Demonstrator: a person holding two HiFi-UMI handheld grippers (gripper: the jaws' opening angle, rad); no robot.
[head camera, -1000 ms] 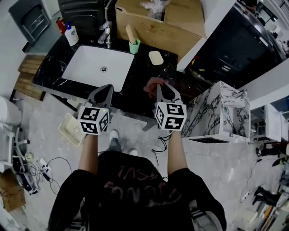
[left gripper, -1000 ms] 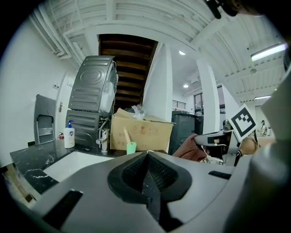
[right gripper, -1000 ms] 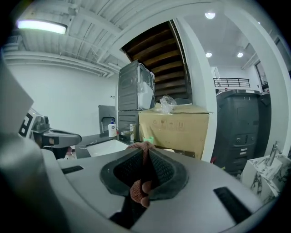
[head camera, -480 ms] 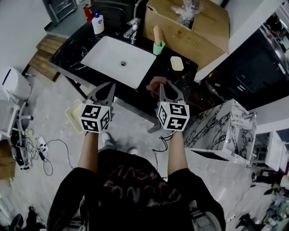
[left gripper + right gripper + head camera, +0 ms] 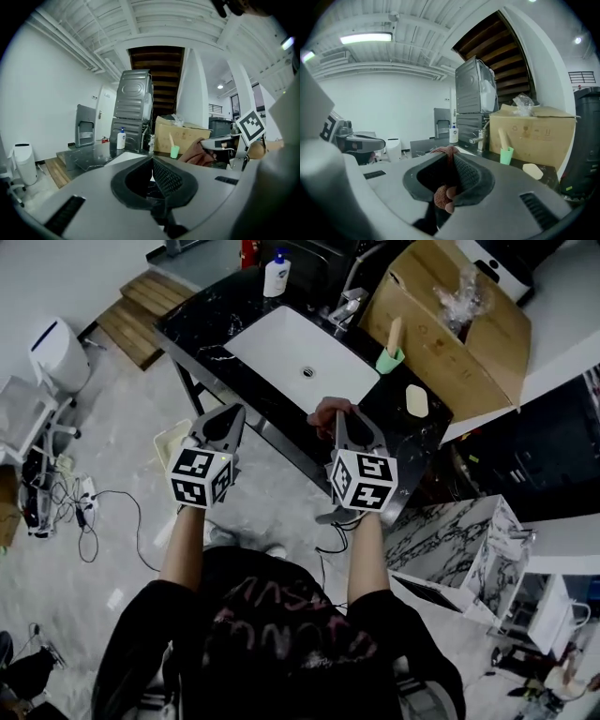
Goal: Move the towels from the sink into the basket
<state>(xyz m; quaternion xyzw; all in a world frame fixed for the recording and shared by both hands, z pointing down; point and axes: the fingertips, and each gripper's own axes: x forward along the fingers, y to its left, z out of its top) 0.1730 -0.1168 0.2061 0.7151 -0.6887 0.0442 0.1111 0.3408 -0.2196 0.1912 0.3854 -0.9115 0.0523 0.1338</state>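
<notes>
Since the earlier frames the head view has swung round. The black marble desk (image 5: 216,310) and its white sink (image 5: 281,343) have slid from the upper left toward the top centre. The pale basket (image 5: 172,439) on the floor has risen in the picture to sit just beside the left gripper (image 5: 225,416), at its 9 o'clock. Both grippers have kept their places in the picture. The desk runs slantwise across the top, with a cardboard box (image 5: 469,334) at the sink's 2 o'clock. The basket lies off the desk at the sink's 8 o'clock, partly hidden behind the left gripper. That gripper's jaws are pressed together with nothing between them. The right gripper (image 5: 343,416) pinches a reddish-brown towel (image 5: 323,413), bunched at its tips over the desk's near edge, at the sink's 6 o'clock and well apart from the basket. A soap bottle (image 5: 276,276) stands at the sink's 11 o'clock, a green cup (image 5: 390,360) at its 3 o'clock and a soap bar (image 5: 416,400) at its 4 o'clock.
</notes>
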